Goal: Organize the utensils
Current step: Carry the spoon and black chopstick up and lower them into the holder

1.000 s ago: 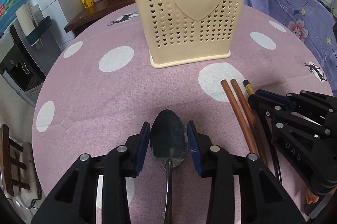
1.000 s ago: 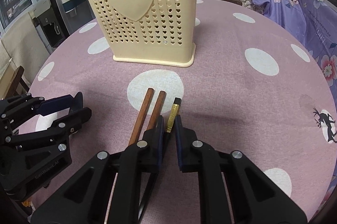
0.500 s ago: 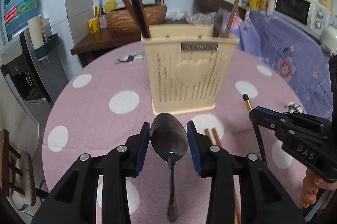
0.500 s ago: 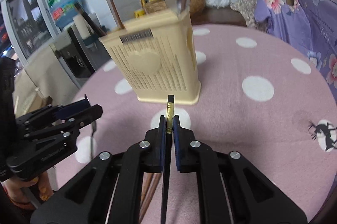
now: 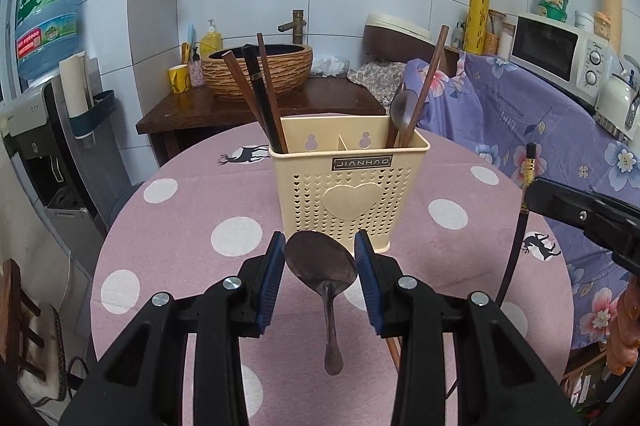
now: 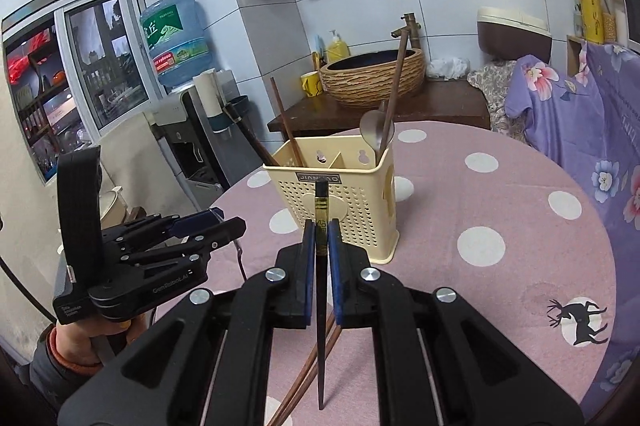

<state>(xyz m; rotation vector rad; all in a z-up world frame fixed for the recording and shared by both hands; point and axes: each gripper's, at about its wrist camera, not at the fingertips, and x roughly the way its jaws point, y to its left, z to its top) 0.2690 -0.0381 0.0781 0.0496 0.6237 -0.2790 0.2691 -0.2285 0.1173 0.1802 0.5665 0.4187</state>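
In the left wrist view my left gripper point(image 5: 320, 238) is shut on the bowl of a metal spoon point(image 5: 321, 264), whose handle hangs down above the table. Just beyond stands the cream perforated utensil holder point(image 5: 348, 197). Its left compartment holds brown and black chopsticks, its right one a spoon and a brown chopstick. My right gripper point(image 6: 319, 238) is shut on a black chopstick with a gold band point(image 6: 320, 203), lifted in front of the holder point(image 6: 352, 201). Two brown chopsticks point(image 6: 316, 358) lie on the table below it. Each gripper shows at the edge of the other's view: the right gripper point(image 5: 534, 191), the left gripper point(image 6: 230, 222).
The round table wears a pink cloth with white dots point(image 5: 180, 226). Behind it stands a dark wooden cabinet with a woven basin point(image 5: 260, 69). A purple floral cloth point(image 5: 520, 113) covers the right side, with a microwave point(image 5: 560, 49) above. A water dispenser point(image 5: 48, 25) stands at the left.
Both grippers have risen off the table and tilted up, the left carrying the spoon, the right carrying the black chopstick. The holder's open top has come into view.
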